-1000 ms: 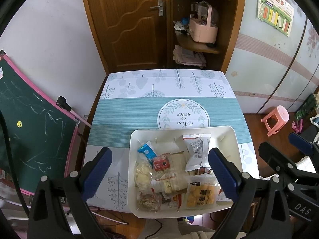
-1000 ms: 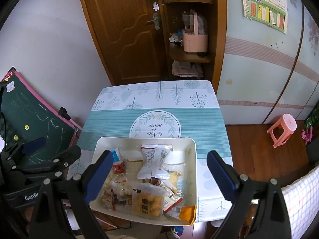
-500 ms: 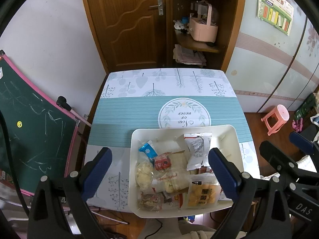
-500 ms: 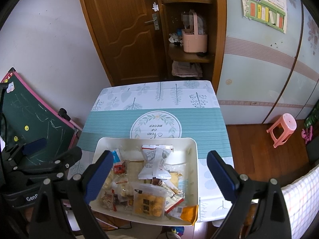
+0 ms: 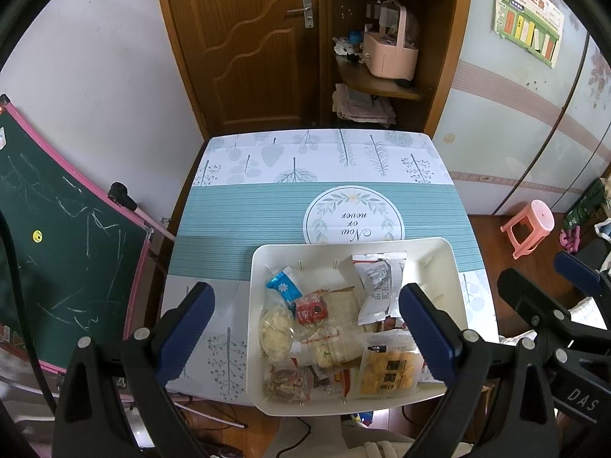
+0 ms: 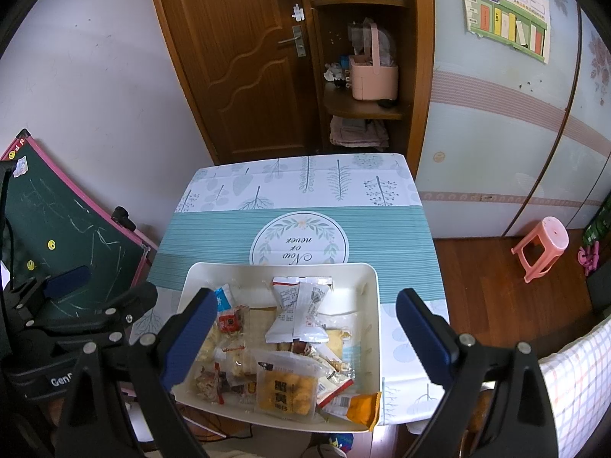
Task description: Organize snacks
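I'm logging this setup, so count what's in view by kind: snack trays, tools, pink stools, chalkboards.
snack tray: 1
tools: 2, the left tool and the right tool
pink stool: 1
chalkboard: 1
Total: 5

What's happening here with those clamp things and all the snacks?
A person holds a two-finger gripper in each hand, above a white tray full of wrapped snacks on a table with a teal cloth. Both the left gripper and the right gripper are open and hold nothing. The snacks lie jumbled in the tray: a white packet, a yellow pack, a small blue one. The sorting does not appear to have started.
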A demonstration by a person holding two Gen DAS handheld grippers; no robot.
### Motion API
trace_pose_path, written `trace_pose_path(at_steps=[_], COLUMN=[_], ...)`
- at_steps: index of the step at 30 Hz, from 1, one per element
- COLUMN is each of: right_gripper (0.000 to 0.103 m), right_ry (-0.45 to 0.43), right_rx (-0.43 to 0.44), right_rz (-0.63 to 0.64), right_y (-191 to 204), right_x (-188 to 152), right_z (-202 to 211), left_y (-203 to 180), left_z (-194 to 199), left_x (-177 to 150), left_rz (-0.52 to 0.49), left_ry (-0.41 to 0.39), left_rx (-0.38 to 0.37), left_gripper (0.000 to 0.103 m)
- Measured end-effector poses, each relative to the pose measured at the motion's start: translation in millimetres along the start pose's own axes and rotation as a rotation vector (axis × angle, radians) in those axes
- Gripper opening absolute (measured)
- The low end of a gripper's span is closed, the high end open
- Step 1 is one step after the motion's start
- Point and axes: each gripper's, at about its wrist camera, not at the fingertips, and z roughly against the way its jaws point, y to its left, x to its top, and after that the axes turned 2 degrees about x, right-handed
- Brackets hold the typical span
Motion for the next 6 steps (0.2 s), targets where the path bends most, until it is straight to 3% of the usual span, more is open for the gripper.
trace_pose_path(at_steps=[6], right_gripper=[0.095], right_ry=[0.001], right_rx=[0.000], right_rz=[0.000], right_y=[0.0], right_x=[-0.3], right_z=[-0.3], left_y=[1.8], left_z=[-1.3], left_x=[-5.4], left_rz=[0.002], left_ry=[0.005], left_rx=[-0.005], left_gripper=[0.097])
